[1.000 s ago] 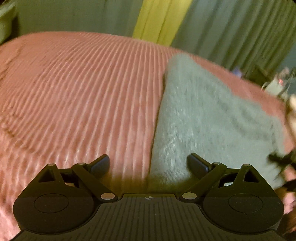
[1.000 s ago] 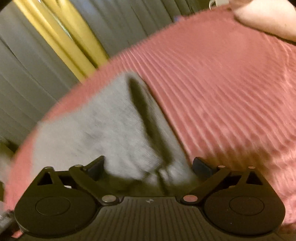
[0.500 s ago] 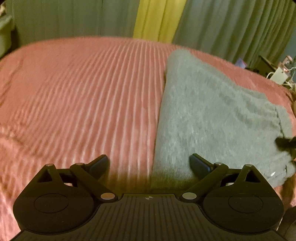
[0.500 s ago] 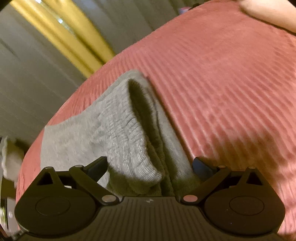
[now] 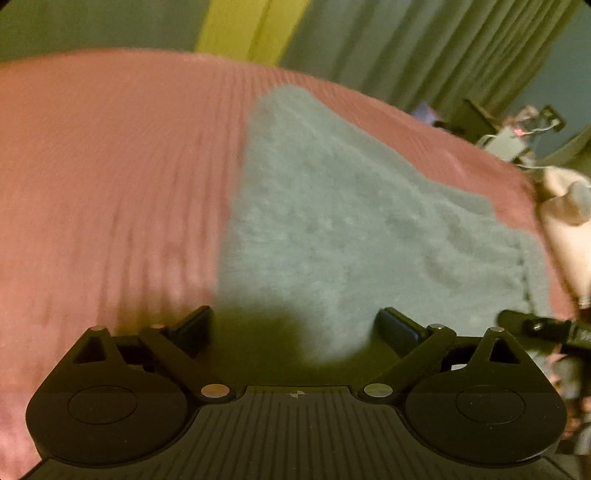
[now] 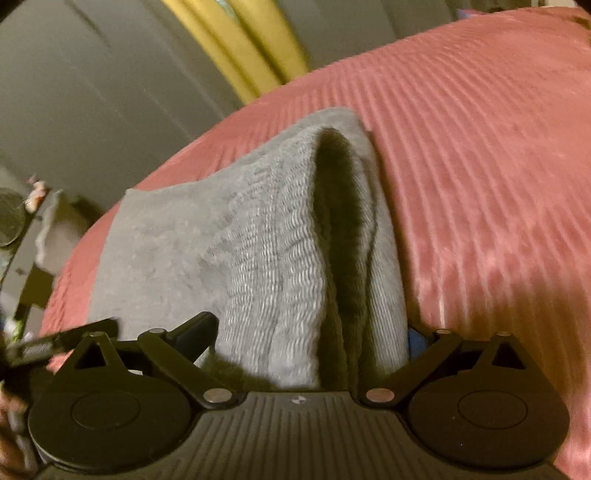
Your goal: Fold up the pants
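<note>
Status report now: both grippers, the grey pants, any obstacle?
Left gripper open, low over pants edge. Right gripper open, ribbed waistband between its jaws, not clamped. Grey pants folded lengthwise on pink bedspread. No obstacle seen.

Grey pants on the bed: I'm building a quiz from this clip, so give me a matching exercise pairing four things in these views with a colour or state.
Column one:
1. pants
2. bedspread
3. middle curtain strip
4. left gripper

Column two:
a. yellow
b. open, fingers spread apart
c. grey, lying on the bed
d. pink, ribbed

Pairs: 1-c, 2-d, 3-a, 4-b
</note>
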Motion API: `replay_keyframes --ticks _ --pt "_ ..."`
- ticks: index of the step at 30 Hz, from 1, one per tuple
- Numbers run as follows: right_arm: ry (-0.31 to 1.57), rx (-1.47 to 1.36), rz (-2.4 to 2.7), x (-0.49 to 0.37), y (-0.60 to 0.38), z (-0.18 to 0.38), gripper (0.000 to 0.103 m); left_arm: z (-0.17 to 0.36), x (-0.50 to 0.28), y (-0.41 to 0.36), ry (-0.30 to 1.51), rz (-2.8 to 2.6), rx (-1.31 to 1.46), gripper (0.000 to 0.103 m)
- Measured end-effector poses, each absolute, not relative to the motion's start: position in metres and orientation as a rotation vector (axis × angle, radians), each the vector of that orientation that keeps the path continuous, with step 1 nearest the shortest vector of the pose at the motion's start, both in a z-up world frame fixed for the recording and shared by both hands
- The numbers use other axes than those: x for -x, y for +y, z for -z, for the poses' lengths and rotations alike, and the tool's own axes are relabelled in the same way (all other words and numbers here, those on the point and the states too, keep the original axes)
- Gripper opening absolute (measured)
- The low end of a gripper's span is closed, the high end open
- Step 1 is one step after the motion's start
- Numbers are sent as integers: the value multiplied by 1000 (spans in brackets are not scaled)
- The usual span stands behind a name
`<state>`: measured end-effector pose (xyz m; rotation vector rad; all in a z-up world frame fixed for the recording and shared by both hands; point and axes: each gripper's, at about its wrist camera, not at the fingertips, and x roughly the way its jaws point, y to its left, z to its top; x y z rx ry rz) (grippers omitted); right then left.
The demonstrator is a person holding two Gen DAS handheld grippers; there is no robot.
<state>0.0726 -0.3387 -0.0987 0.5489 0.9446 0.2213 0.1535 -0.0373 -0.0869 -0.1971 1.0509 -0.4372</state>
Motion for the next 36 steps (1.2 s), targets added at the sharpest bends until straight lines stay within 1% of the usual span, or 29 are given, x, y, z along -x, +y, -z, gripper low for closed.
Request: replay_keyframes --ticks 3,6,8,9,10,12,13,15,17,18,20,21,22,23,25,27,31,34,36 --pt "935 -573 -286 -83 -347 103 99 94 -163 -45 1045 490 151 99" --pt "930 -602 -306 -99 -353 111 99 97 -172 -52 1026 507 165 98" --pt "917 -600 -302 -108 -353 112 99 94 -174 -57 1014 516 137 90" --pt "907 -590 -301 -110 -352 111 95 93 -173 -56 1015 509 125 86" --pt "902 -575 -284 -111 -350 110 85 92 -173 -54 1013 513 125 80" --pt "898 -561 -266 -106 -347 106 77 92 -171 -45 995 535 144 73" --pt "892 -567 -272 -99 -348 104 75 93 -175 -42 996 540 169 72" --pt "907 -595 -271 -101 -350 105 77 101 -183 -40 1008 548 219 72" --pt "935 -617 -284 -110 -349 108 87 106 -185 -42 992 560 203 73" --pt "949 -610 -296 -113 -345 108 94 107 -185 -43 978 572 195 74" --pt "983 -560 -276 -121 -335 105 96 107 -184 -40 971 576 210 72" --pt "996 -524 -263 -123 -330 101 95 106 -182 -39 968 574 219 67" --pt "1007 -481 -239 -123 -324 97 88 103 -180 -41 958 564 211 64" --pt "1018 -428 -210 -122 -319 93 83 99 -175 -45 950 550 195 58" --pt "1009 -385 -188 -119 -313 85 71 89 -161 -55 903 527 121 44" --pt "982 -387 -159 -115 -310 75 64 77 -150 -69 852 516 47 39" --pt "922 -318 -119 -111 -292 53 60 66 -152 -79 860 482 37 38" --pt "874 -341 -139 -115 -288 34 58 59 -157 -75 878 466 74 37" --pt "841 -347 -152 -121 -285 20 58 47 -163 -80 853 464 73 36"
